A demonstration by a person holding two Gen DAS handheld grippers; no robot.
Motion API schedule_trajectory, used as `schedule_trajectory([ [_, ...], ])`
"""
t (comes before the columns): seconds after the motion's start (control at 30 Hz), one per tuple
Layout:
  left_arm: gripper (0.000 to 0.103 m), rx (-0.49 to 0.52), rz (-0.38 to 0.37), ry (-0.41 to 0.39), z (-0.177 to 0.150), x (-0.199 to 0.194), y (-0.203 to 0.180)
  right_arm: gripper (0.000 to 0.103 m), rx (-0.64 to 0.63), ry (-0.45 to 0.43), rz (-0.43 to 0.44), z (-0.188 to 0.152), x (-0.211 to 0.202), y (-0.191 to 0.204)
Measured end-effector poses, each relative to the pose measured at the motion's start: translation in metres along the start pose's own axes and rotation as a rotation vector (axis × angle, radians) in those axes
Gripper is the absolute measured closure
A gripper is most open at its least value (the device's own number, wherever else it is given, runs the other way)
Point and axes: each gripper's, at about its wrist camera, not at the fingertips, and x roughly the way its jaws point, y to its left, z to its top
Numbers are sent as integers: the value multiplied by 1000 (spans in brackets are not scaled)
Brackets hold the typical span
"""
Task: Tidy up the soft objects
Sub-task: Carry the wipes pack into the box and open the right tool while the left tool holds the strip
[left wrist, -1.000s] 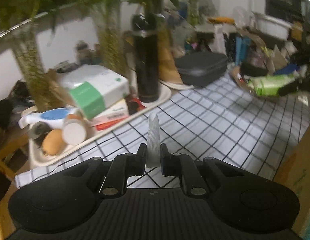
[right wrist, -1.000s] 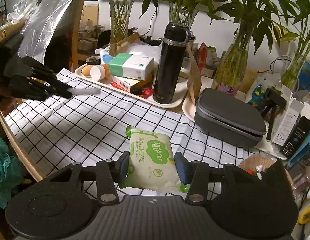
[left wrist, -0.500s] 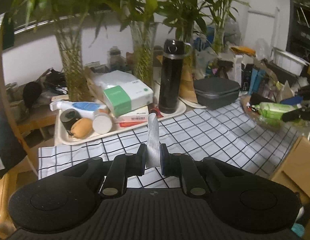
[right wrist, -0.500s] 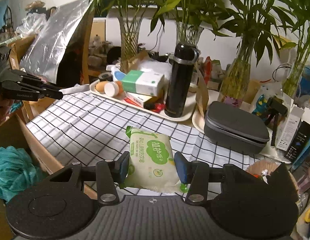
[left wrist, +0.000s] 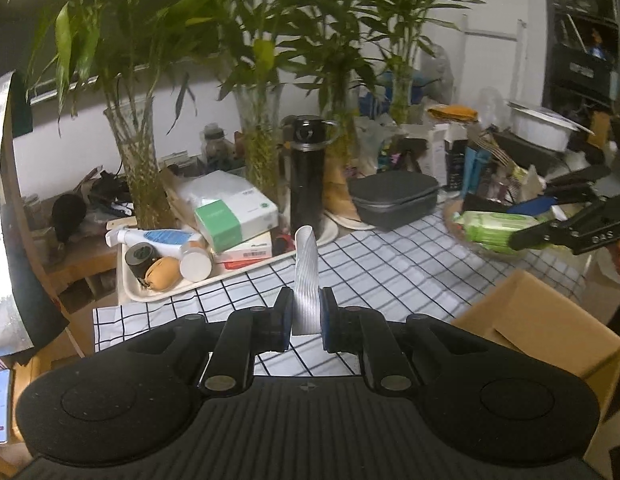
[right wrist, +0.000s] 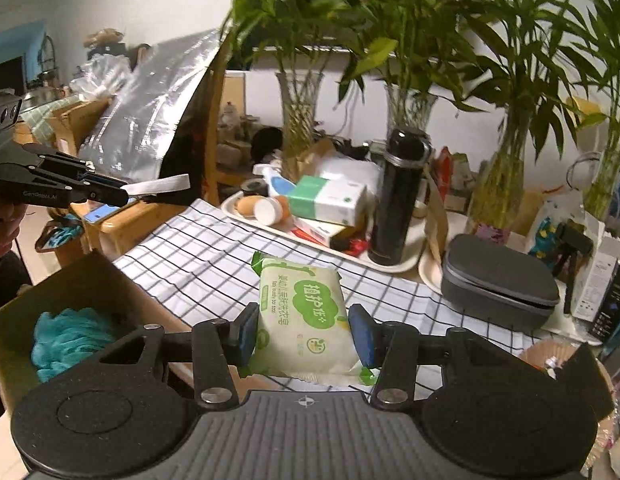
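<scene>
My left gripper [left wrist: 305, 322] is shut on a flat white ribbed strip [left wrist: 305, 276] that sticks up between its fingers; it also shows in the right wrist view [right wrist: 157, 185]. My right gripper [right wrist: 303, 330] is shut on a green and white pack of wet wipes [right wrist: 301, 312], held above the checked tablecloth [right wrist: 197, 256]; the pack also shows in the left wrist view [left wrist: 494, 228]. A cardboard box [right wrist: 81, 280] at the table's near edge holds a teal fluffy cloth [right wrist: 65, 340].
A white tray [left wrist: 127, 288] holds tissue boxes, a spray bottle, jars and a black flask [left wrist: 307, 176]. A grey zip case [right wrist: 498, 284] lies at the right. Glass vases with bamboo stand along the back. Clutter fills the far right.
Both grippers have pulled back and risen from the table with their loads. The cardboard box with the teal cloth has come into view below them.
</scene>
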Motion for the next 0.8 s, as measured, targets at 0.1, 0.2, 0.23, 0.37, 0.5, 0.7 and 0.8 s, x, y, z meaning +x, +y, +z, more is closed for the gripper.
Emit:
schedule_trajectory([
  [0.1, 89, 8, -4, -2, 0, -12, -11, 52, -16, -4, 11, -2, -5, 8],
  [0.2, 89, 10, -11, -12, 1, -22, -22, 52, -33, -10, 29, -5, -12, 17],
  [0.23, 89, 6, -18, -15, 1, -26, -25, 52, -39, -9, 27, -6, -14, 20],
  [0.37, 89, 10, -31, -27, 0, -36, -37, 52, -57, -17, 41, -10, -23, 32],
  [0.5, 89, 23, -31, -33, -2, -45, -48, 52, -80, -18, 63, -15, -29, 47],
  [0.7, 89, 2, -40, -29, -8, -55, -57, 52, -109, -12, 104, -23, -34, 69],
  [0.8, 89, 2, -50, -24, -10, -59, -63, 52, -141, 27, 138, -26, -29, 80],
])
